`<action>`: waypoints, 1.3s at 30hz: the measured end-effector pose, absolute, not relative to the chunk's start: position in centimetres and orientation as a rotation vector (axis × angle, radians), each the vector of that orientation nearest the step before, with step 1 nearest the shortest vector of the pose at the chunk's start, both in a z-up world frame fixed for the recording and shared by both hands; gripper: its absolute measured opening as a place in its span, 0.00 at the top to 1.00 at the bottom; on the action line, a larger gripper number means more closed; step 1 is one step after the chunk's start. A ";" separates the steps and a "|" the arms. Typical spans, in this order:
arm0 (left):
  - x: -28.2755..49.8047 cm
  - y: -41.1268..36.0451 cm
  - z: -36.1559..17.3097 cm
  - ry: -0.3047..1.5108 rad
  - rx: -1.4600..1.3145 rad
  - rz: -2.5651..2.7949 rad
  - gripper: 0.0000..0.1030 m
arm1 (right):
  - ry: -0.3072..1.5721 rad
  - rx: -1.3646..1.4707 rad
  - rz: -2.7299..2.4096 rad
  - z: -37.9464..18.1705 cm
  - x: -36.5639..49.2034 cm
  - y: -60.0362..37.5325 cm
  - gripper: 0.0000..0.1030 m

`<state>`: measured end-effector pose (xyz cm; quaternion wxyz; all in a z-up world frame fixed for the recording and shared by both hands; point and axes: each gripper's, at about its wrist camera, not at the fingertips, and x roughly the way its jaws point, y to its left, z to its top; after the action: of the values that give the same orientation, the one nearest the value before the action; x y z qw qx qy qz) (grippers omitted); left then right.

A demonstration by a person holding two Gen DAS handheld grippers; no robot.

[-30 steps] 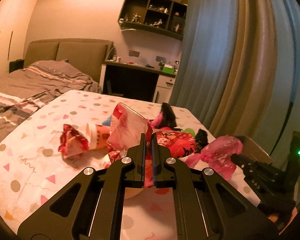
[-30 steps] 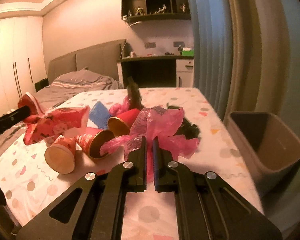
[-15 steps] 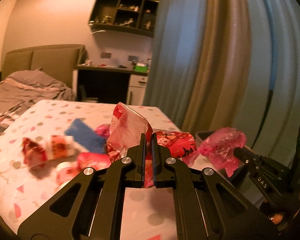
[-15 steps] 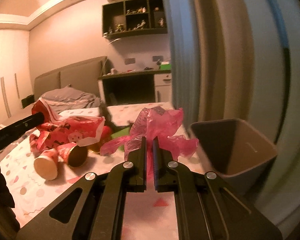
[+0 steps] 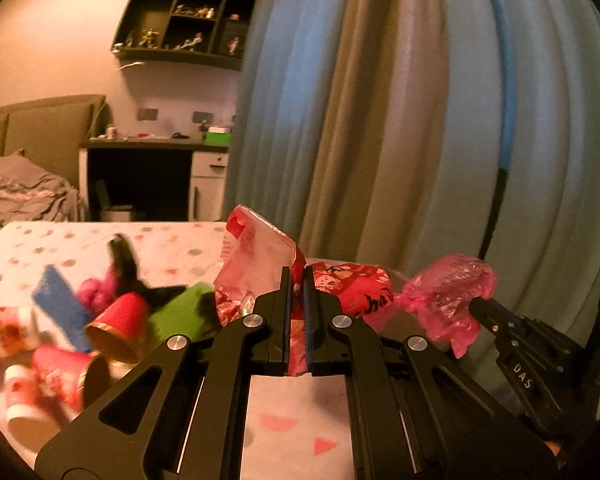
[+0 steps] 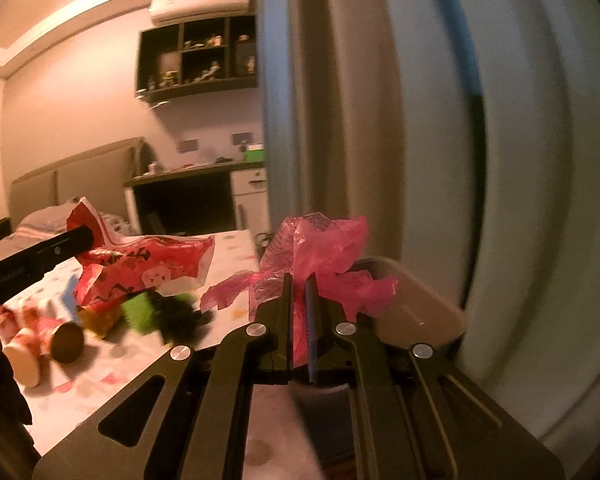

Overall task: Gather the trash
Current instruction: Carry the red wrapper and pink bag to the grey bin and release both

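Both pieces of trash are in hand and the bin (image 6: 416,304) is the landmark: the right gripper (image 6: 299,280), jaws clamped on the pink plastic bag (image 6: 324,240), holds it at the bin's near rim, while the left gripper (image 5: 297,276), jaws pinched on the red printed wrapper (image 5: 260,256), is off to the bin's left above the dotted table (image 5: 292,412). To drop cleanly, I would judge each load should be fully over the opening before letting go, the light bag first, since it may cling or drift. Only the right wrist view shows the bin; the left wrist view alone shows the paper cups (image 5: 116,324) and blue scrap (image 5: 60,300) left of it, awaiting collection.
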<state>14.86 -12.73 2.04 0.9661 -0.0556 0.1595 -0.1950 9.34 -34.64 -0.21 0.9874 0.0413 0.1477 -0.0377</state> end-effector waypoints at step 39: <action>24.8 -26.1 -3.8 0.462 -0.052 -0.550 0.95 | 0.376 0.120 -0.230 -2.8 15.7 -41.0 0.94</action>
<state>24.79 -26.05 -3.79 0.9358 -0.0255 0.2263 -0.2692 15.69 -40.96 -2.76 0.9740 0.0596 0.1864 -0.1142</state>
